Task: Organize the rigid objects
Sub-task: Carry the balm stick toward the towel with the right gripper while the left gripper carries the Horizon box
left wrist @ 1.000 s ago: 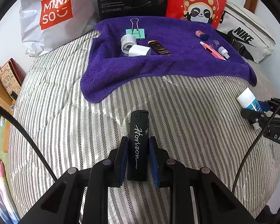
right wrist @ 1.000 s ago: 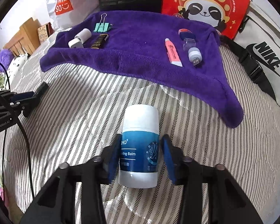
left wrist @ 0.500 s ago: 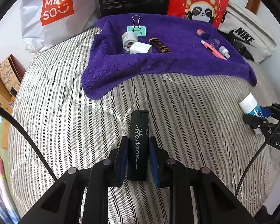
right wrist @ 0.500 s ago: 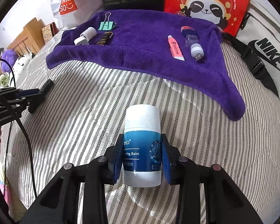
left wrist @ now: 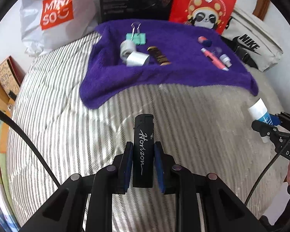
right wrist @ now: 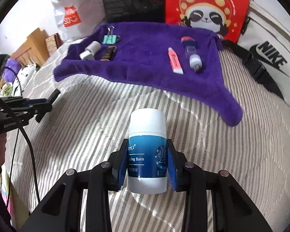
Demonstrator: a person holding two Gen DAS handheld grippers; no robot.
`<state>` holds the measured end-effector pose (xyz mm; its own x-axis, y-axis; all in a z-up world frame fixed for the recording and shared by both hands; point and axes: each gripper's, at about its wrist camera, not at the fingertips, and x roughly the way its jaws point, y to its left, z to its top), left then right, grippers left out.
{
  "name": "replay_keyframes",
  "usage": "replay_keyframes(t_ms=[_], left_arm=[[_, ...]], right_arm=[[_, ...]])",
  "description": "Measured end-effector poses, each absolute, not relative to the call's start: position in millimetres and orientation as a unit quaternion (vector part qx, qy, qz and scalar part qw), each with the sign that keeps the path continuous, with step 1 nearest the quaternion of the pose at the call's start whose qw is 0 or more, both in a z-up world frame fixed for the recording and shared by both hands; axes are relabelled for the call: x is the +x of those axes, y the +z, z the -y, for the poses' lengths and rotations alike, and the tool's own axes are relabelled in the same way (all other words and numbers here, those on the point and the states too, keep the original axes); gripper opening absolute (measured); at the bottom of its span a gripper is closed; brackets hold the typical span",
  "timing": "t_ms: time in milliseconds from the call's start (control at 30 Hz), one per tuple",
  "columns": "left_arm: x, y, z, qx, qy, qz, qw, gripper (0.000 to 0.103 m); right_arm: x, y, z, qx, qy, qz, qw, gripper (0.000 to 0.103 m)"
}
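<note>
Carrying two loads at once: left gripper (left wrist: 143,164) clamps the lighter (left wrist: 143,150), right gripper (right wrist: 147,166) pinches the balm (right wrist: 147,150), both above the striped bedding (right wrist: 232,154). Best approach: glide low to the towel (right wrist: 145,61), set each beside its group, release gently.

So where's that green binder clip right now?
The green binder clip lies at the far left of the purple towel, just behind the white roll of tape, in front of the black box; neither gripper touches it.
</note>
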<state>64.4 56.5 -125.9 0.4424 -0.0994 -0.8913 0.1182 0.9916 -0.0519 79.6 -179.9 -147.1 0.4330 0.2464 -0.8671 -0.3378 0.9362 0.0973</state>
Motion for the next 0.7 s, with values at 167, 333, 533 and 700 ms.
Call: replay_keyframes(t_ms=[167, 333, 533, 700], left_arm=[[72.7, -107.4, -46.8, 0.01, -0.074, -0.511, 0.856, 0.021], [81.6, -96.6, -37.2, 0.014, -0.083, -0.502, 0.861, 0.021], [93.6, -89.3, -35.4, 0.01, -0.09, -0.497, 0.863, 0.021], [105.6, -83.9, -37.5, 0.009, -0.09, -0.497, 0.863, 0.021]], right_arm=[[83.5, -135.4, 185.8, -0.053, 0.168, -0.498, 0.849, 0.036], [87.9, -136.0, 187.0, -0.055, 0.166, -0.503, 0.846, 0.036], [95.9, -129.8, 188.8, -0.044, 0.17, -0.5, 0.848, 0.036], [109.5, -123.2, 189.5, -0.038, 0.172, -0.494, 0.852, 0.036]])
